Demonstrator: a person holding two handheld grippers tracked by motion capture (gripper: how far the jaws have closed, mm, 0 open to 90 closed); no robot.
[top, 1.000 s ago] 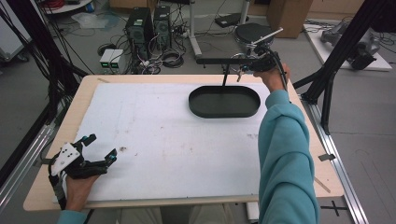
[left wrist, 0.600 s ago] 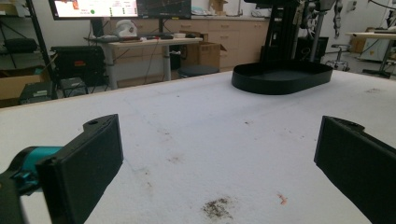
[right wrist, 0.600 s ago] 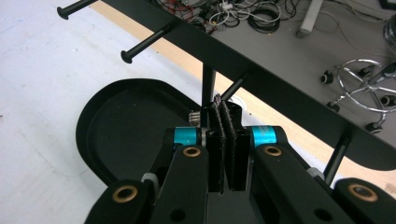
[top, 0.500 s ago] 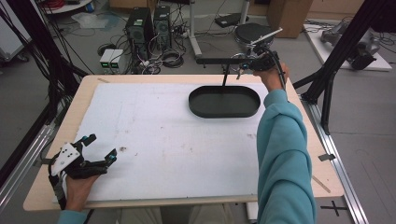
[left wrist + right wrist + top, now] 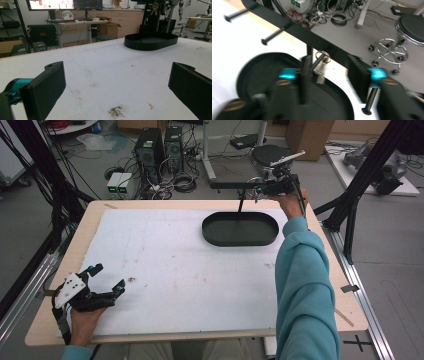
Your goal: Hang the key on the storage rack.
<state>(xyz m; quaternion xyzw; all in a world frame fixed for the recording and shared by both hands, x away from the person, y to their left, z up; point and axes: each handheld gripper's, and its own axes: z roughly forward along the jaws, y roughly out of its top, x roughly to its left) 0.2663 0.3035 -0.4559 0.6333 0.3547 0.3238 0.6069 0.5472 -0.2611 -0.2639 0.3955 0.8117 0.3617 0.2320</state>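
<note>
Left gripper (image 5: 107, 279) rests at lower left of the high view, jaws wide, empty. Right gripper (image 5: 329, 72), upper right, has jaws parted around keys (image 5: 321, 67) hanging from a rack (image 5: 235, 184) above the tray (image 5: 240, 228). No writing is readable.

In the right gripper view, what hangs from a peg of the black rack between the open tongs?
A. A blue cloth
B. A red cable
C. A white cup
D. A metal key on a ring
D: a silvery metal key on a ring hangs from the black rack bar, above the black oval tray.
</note>
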